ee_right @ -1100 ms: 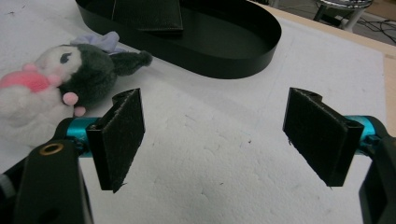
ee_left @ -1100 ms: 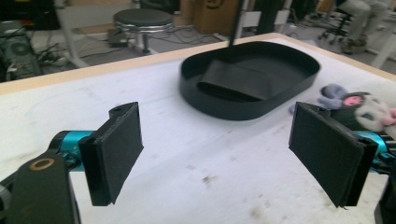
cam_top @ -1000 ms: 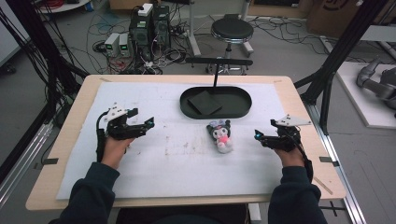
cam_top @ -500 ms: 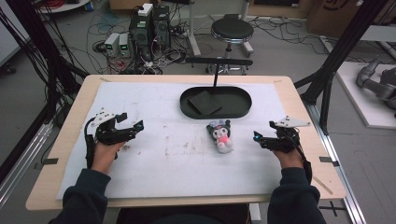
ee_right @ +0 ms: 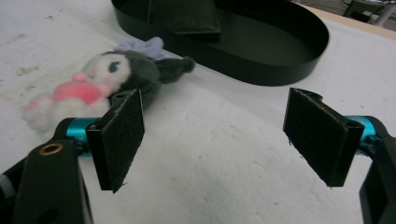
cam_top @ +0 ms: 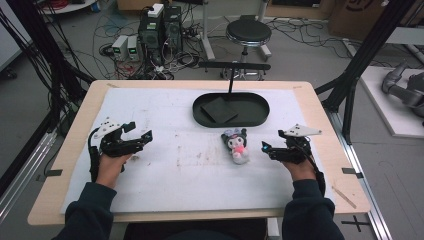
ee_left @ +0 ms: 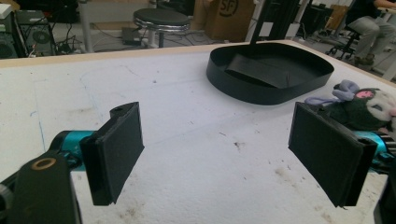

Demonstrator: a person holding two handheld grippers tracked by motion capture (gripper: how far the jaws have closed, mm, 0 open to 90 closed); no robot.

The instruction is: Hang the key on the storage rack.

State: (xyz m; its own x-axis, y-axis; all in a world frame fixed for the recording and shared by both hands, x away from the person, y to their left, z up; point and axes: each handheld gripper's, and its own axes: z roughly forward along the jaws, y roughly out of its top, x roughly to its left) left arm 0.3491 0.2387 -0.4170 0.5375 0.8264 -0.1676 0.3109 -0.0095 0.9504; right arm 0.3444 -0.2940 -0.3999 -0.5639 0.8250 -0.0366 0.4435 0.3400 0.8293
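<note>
We find the plush toy (cam_top: 237, 145) lying on the white mat (cam_top: 165, 175), just in front of the black oval tray (cam_top: 260, 116) and apart from it. Its long axis runs roughly front to back, dark head toward the tray, pale feet toward the person. A dark flat pad (cam_top: 218, 109) lies in the tray. The right gripper (cam_top: 266, 148) sits just right of the toy, jaws spread wide, holding nothing. The left gripper (cam_top: 141, 133) sits well apart at the mat's left side, jaws likewise wide and empty.
</note>
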